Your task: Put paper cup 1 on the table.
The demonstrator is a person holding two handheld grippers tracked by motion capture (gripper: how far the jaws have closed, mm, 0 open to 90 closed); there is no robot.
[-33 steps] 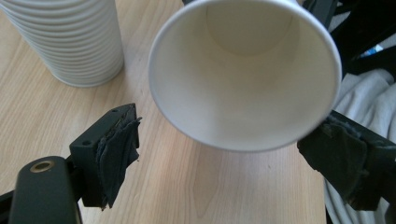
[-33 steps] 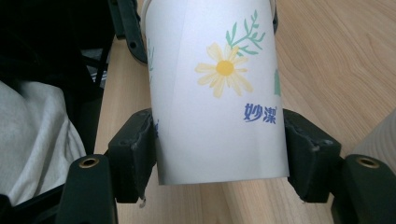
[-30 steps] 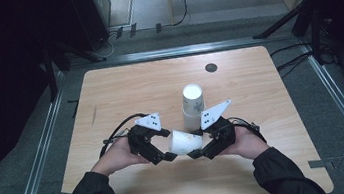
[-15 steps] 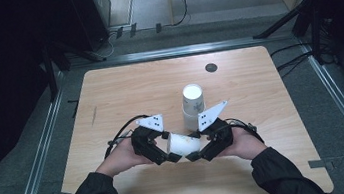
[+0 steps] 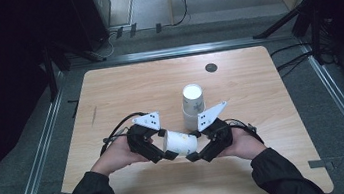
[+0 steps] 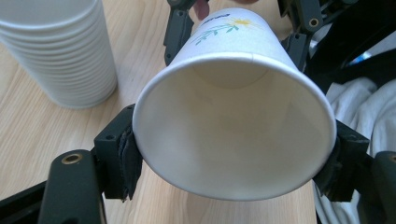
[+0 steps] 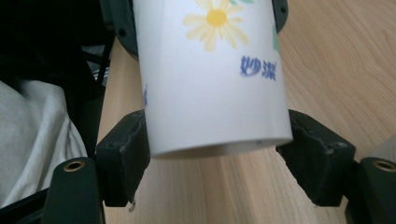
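Since a second ago my left hand-held gripper (image 5: pixel 167 154) has been closing onto the white flower-printed paper cup's (image 5: pixel 181 142) rim; my right hand-held gripper (image 5: pixel 194 155), at three o'clock, has just been opening around its base. Handover nearly done; the white cup stack (image 5: pixel 193 105) waits at twelve o'clock.

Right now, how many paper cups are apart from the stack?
1: the flowered cup is on its side, in front of the upright stack and apart from it. A second cup nested tightly inside it cannot be ruled out.
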